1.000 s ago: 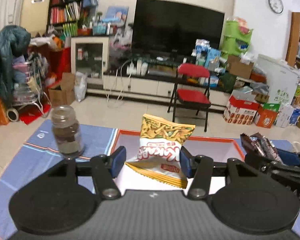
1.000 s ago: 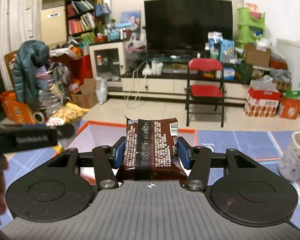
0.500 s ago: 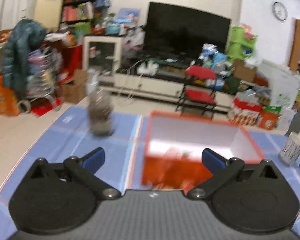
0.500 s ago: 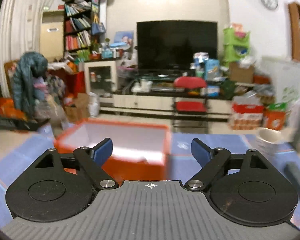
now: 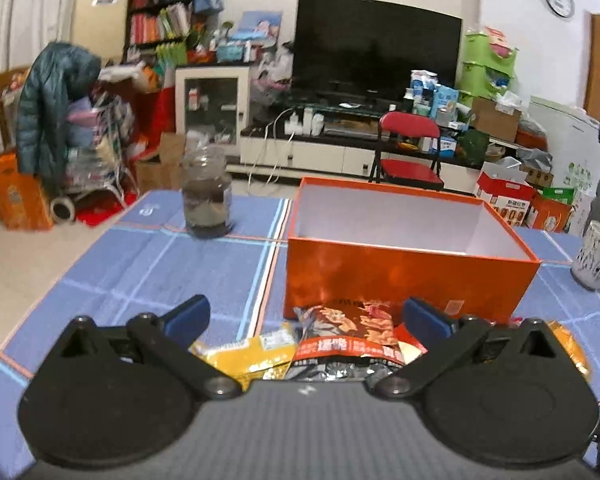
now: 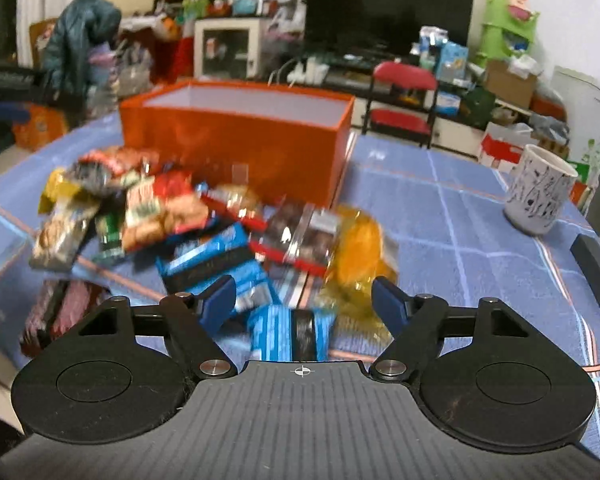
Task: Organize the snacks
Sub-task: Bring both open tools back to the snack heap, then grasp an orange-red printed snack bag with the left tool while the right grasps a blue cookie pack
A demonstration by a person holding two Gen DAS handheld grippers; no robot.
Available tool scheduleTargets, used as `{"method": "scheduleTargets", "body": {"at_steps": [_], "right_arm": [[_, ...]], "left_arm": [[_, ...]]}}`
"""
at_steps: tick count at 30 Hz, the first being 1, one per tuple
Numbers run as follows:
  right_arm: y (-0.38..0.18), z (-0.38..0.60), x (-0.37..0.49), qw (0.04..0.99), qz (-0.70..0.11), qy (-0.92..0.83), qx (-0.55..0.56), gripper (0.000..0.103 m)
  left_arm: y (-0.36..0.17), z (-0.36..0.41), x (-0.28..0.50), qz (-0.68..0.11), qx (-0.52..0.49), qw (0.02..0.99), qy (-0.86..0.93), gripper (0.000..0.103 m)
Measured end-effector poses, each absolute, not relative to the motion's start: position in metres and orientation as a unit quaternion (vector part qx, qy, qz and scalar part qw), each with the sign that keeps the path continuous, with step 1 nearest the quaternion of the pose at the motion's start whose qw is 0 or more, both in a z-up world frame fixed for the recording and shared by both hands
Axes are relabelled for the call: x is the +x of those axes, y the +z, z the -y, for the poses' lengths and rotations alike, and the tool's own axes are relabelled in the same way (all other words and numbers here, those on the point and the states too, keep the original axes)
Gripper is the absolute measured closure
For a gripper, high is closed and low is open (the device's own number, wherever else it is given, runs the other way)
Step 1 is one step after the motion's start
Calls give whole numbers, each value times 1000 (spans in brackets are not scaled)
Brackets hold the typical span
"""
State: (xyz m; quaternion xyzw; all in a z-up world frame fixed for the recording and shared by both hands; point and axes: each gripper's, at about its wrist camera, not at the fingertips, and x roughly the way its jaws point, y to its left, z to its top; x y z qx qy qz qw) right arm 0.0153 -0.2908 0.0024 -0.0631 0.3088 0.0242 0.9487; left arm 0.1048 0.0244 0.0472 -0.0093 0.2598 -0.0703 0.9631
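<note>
both hand-held grippers hover empty over the heap of foil snack packets (image 6: 204,216) beside the open orange cardboard box (image 5: 404,276), ready to pick: left hand-held gripper (image 5: 306,316) spread wide, right hand-held gripper (image 6: 304,298) closing with nothing yet pinched.

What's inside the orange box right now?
From both wrist views, only the white inner walls of the orange box show; no snack is visible inside. Its floor is hidden behind the near wall, so whatever lies at the bottom cannot be seen. The snack pile sits outside, in front of it.

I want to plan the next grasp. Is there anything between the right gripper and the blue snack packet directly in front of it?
Nothing visible blocks it. The right gripper has closing jaws, and the blue packet lies between them, not yet pinched.
</note>
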Motion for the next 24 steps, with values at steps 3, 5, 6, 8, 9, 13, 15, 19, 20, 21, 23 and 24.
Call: {"method": "scheduleTargets", "body": {"at_steps": [3, 5, 6, 8, 9, 13, 15, 19, 20, 21, 23, 24], "right_arm": [[-5, 285, 17, 941, -326, 35, -83, 38], [-9, 283, 18, 936, -340, 46, -79, 38], [-12, 282, 18, 934, -345, 49, -81, 39], [-18, 279, 20, 927, -359, 52, -91, 42], [-20, 279, 22, 924, -366, 47, -96, 43], [-23, 285, 24, 921, -380, 35, -75, 43], [-23, 286, 27, 920, -387, 31, -60, 43], [-27, 285, 27, 919, -389, 35, -60, 42], [-28, 284, 27, 918, -390, 38, -60, 42], [-29, 283, 28, 917, -392, 38, -61, 42], [-32, 282, 29, 917, -393, 40, -61, 43], [-32, 282, 30, 917, -392, 41, -59, 43]], "left_arm": [[39, -27, 117, -286, -13, 955, -76, 1], [36, -29, 121, -293, -15, 953, -72, 1], [35, -28, 122, -294, -11, 953, -72, 1], [34, -26, 124, -291, 5, 954, -71, 1], [33, -24, 124, -290, 10, 954, -71, 1], [29, -16, 127, -299, 9, 951, -78, 1], [26, -9, 127, -300, 21, 950, -80, 1], [21, 1, 133, -306, 24, 947, -92, 1], [20, 2, 136, -308, 18, 946, -97, 0], [20, 3, 138, -310, 12, 946, -99, 1], [19, 3, 145, -315, -6, 943, -102, 1], [17, 4, 149, -320, -13, 941, -105, 1]]}}
